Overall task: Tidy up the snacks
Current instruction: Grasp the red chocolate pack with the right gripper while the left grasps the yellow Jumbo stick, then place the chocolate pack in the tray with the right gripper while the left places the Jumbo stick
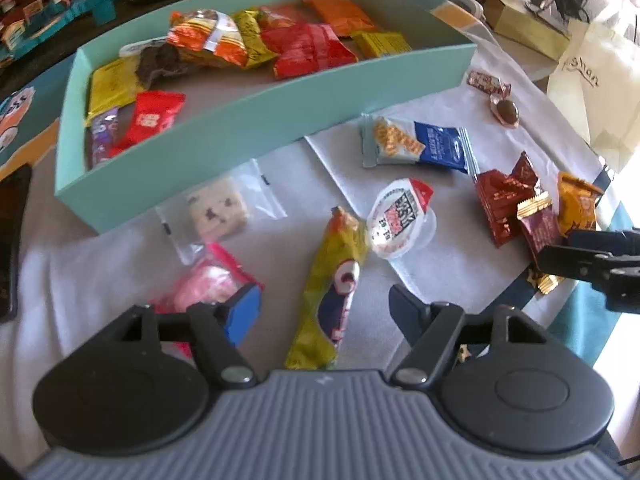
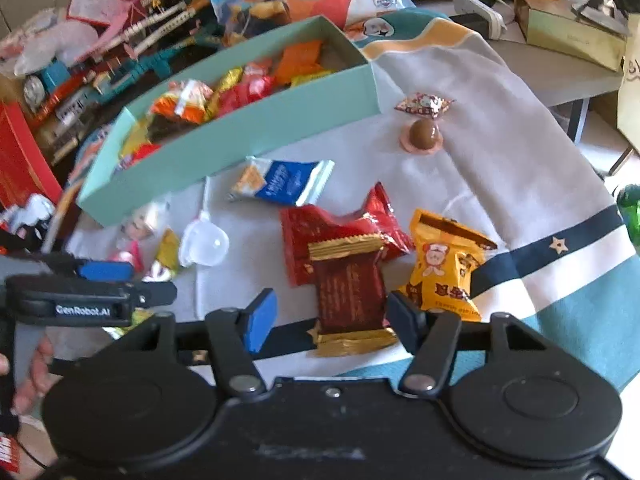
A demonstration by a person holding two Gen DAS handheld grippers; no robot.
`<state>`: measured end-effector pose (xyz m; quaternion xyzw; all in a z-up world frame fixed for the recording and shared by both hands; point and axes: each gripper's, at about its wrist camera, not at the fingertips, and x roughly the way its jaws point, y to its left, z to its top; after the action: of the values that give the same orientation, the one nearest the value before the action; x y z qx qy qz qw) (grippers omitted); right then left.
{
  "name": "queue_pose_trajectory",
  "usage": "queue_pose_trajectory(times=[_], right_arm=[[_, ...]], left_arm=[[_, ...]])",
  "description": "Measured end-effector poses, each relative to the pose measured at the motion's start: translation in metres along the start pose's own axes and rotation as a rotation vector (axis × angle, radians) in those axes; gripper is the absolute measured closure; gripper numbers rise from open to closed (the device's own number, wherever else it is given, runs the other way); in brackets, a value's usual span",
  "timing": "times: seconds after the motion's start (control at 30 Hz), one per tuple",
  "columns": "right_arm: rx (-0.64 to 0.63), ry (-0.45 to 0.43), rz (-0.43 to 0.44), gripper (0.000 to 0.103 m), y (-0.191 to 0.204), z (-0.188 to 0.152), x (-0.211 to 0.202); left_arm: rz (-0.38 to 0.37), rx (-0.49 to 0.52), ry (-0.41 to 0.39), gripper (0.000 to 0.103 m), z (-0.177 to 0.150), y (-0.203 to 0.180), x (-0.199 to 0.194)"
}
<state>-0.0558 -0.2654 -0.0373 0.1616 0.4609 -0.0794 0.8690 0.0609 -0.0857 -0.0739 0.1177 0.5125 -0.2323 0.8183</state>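
A teal box [image 1: 256, 124] [image 2: 240, 140] holds several snack packets. Loose snacks lie on the white cloth in front of it. My left gripper [image 1: 324, 312] is open around a yellow-green snack stick [image 1: 332, 280]; a pink packet [image 1: 204, 288] lies by its left finger. My right gripper [image 2: 332, 316] is open around a dark red packet with gold ends [image 2: 352, 296], which lies on the cloth. The right gripper also shows at the right edge of the left wrist view [image 1: 592, 260].
On the cloth lie a blue cracker packet [image 1: 420, 144] [image 2: 284, 184], a jelly cup [image 1: 400, 220], a clear-bagged biscuit [image 1: 218, 212], a red packet [image 2: 320, 228], a yellow packet [image 2: 444, 268] and a chocolate ball [image 2: 422, 132]. Toys and boxes crowd the back.
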Motion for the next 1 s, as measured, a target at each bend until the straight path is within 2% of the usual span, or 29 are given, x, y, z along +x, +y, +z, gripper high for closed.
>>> queue_pose_trajectory(times=[0.03,0.1,0.17,0.2,0.27,0.3,0.4,0.5,0.57,0.6,0.63,0.83,1.0], right_arm=[[-0.019,-0.003,-0.012,0.041,0.003,0.000,0.003],[-0.070,-0.012,-0.042,0.041,0.009,-0.002,0.007],[-0.118,-0.016,-0.065,0.042,0.017,-0.003,0.013],[-0.133,-0.013,-0.069,0.051,0.020,-0.004,0.016],[-0.160,-0.008,-0.083,0.059,0.027,-0.006,0.024],[-0.181,-0.021,-0.096,0.061,0.030,-0.008,0.025],[-0.190,-0.027,-0.093,0.064,0.033,-0.008,0.025],[-0.149,-0.018,-0.070,0.066,0.028,-0.005,0.024],[-0.117,-0.007,-0.043,0.066,0.025,-0.004,0.023],[-0.106,-0.004,-0.033,0.066,0.024,-0.003,0.022],[-0.098,-0.002,-0.022,0.066,0.023,-0.004,0.020],[-0.070,-0.014,0.041,0.066,0.025,0.004,0.003],[-0.056,-0.053,0.096,0.066,0.033,0.023,-0.010]], left_arm=[[0.000,0.000,-0.001,0.058,-0.001,-0.001,0.001],[0.036,0.014,-0.023,0.080,-0.004,-0.004,-0.001],[0.022,-0.007,-0.020,0.080,-0.006,0.001,-0.003],[0.019,-0.018,-0.018,0.080,-0.007,0.004,-0.004],[0.022,-0.034,-0.013,0.079,-0.009,0.009,-0.006],[0.023,-0.043,-0.012,0.077,-0.010,0.012,-0.006],[0.033,-0.051,-0.006,0.061,-0.011,0.017,-0.006],[0.037,-0.039,-0.007,0.058,-0.011,0.016,-0.006],[0.056,-0.011,-0.012,0.063,-0.011,0.011,-0.005],[0.066,0.004,-0.021,0.082,-0.013,0.008,-0.005],[0.061,0.007,-0.028,0.089,-0.013,0.007,-0.006],[0.020,-0.073,-0.047,0.091,-0.014,0.020,-0.020],[-0.011,-0.136,-0.103,0.091,-0.012,0.036,-0.044]])
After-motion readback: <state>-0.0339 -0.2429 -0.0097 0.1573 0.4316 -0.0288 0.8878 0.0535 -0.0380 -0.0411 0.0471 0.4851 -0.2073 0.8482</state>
